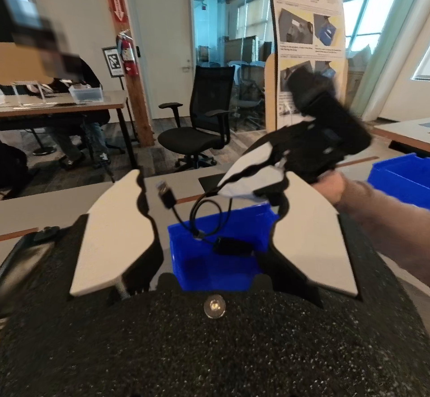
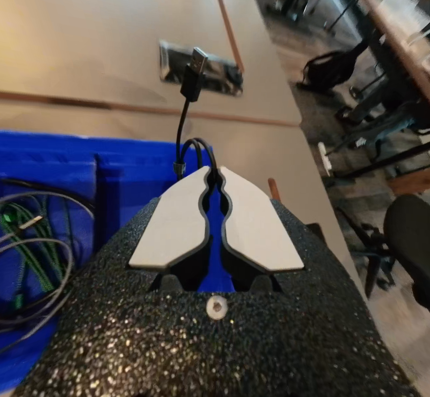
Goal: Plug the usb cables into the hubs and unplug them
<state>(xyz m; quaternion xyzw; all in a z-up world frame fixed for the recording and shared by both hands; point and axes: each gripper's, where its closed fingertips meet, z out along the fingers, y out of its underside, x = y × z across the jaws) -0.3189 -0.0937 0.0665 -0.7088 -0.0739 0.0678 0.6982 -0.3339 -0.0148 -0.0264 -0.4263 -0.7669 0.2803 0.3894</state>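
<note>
The grey table [image 1: 58, 209] with thin brown seams carries the work area; behind it stand a black office chair [image 1: 202, 118] and an illustrated poster board [image 1: 309, 37]. On the table sits a blue bin [image 1: 244, 227], seen in the left wrist view between the left tongs [image 1: 213, 190], whose white fingers stand wide apart and hold nothing. A second blue bin [image 1: 400, 176] rests farther to the right on the table. In the right wrist view the near blue bin [image 2: 58, 151] lies left of and below the right tongs [image 2: 214, 172] and contains a loose tangle of cables [image 2: 35, 234], one braided green and the others dark. The right tongs, carried by a hand [image 1: 330, 190], are brought together and clamped on a coiled black usb cable [image 2: 204, 153], its loops bound by a small tie. The cable's free end rises above the fingertips and ends in a black usb plug [image 2: 193, 72] with a bare metal tip, held in the air. Beyond the plug, a dark hub [image 2: 202, 69] with a silvery edge lies flat on the table, blurred; the plug is seen in front of it, and contact cannot be judged. In the left wrist view the same plug [image 1: 166, 194] and cable loops [image 1: 209, 216] hang above the bin, with a small dark block [image 1: 232, 246] below them.
</note>
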